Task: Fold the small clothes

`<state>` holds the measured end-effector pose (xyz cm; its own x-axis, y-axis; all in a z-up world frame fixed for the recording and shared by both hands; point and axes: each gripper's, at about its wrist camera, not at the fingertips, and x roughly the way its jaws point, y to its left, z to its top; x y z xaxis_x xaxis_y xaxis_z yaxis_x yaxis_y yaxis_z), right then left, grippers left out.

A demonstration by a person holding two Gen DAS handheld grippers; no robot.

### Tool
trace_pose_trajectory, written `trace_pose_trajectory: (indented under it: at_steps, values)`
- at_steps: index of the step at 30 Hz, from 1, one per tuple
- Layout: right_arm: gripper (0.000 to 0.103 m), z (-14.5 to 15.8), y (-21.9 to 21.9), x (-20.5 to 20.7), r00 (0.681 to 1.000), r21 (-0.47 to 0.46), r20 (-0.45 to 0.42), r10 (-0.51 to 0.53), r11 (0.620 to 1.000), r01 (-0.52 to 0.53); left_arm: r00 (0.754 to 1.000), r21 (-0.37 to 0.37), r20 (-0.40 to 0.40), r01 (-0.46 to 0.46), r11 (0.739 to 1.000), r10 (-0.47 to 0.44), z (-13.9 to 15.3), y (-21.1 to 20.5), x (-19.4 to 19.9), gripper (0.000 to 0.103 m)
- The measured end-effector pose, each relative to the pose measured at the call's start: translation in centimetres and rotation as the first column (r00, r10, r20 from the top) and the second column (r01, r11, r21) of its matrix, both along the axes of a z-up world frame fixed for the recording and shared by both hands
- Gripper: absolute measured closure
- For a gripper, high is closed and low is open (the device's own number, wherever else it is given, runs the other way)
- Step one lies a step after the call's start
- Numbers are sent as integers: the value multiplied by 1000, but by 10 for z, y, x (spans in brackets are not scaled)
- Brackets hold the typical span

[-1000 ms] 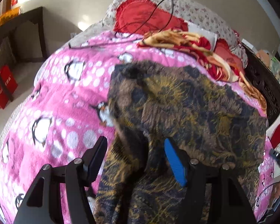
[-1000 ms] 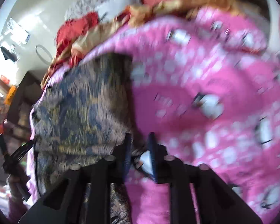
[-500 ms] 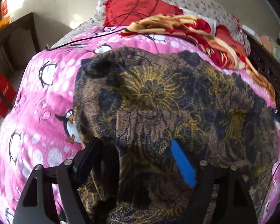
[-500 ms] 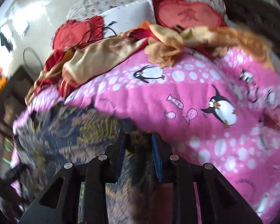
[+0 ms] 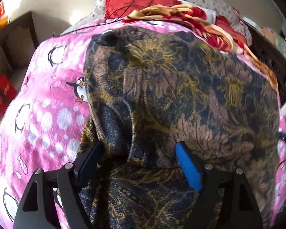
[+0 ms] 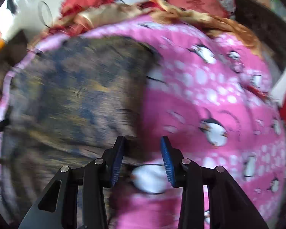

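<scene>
Bed under pink penguin blanket point(image 5: 47, 118), brown-and-gold patterned garment point(image 5: 181, 87) spread on it (red-gold bedding point(image 5: 181, 13) beyond)

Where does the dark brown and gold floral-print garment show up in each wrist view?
Left wrist view: the dark brown and gold floral-print garment fills the centre and right, reaching down between the left claw fingers.
Right wrist view: the garment is blurred, on the left half, its edge by the right claw.
Shared landmark: the pink penguin-print fleece blanket beneath it.
</scene>
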<state>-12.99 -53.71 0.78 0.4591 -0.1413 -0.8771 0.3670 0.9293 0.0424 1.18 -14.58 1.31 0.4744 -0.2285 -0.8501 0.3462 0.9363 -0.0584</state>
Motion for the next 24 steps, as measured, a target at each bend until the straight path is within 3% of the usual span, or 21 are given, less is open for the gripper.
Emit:
trace_pose_trajectory:
  at_steps: [2, 4, 9, 13, 16, 17, 24]
  values:
    - [66, 3, -11, -8, 998, 90, 16, -65, 994, 64, 1000, 54, -10, 22, 998, -21, 3, -3, -4, 20]
    - [66, 18, -9, -18, 995, 81, 35, -92, 993, 89, 1000, 57, -16, 22, 998, -22, 10, 1, -12, 20]
    - [66, 44, 30, -24, 992, 132, 117, 50, 989, -66, 1000, 17, 10, -6, 1000, 6, 25, 18, -37, 20]
    - [66, 29, 65, -7, 988, 117, 98, 120, 984, -131, 1000, 46, 26, -3, 999, 2, 34, 23, -63, 20]
    - [66, -6, 68, 8, 995, 126, -5, 104, 987, -102, 999, 55, 40, 3, 998, -5, 44, 31, -83, 20]
    - [66, -11, 67, 8, 995, 135, 0, 97, 986, -96, 999, 55, 42, 3, 998, -5, 47, 33, -88, 20]
    - [66, 24, 73, -35, 993, 118, 14, 115, 986, -116, 997, 27, 79, -5, 1000, 3, 67, 51, -120, 20]
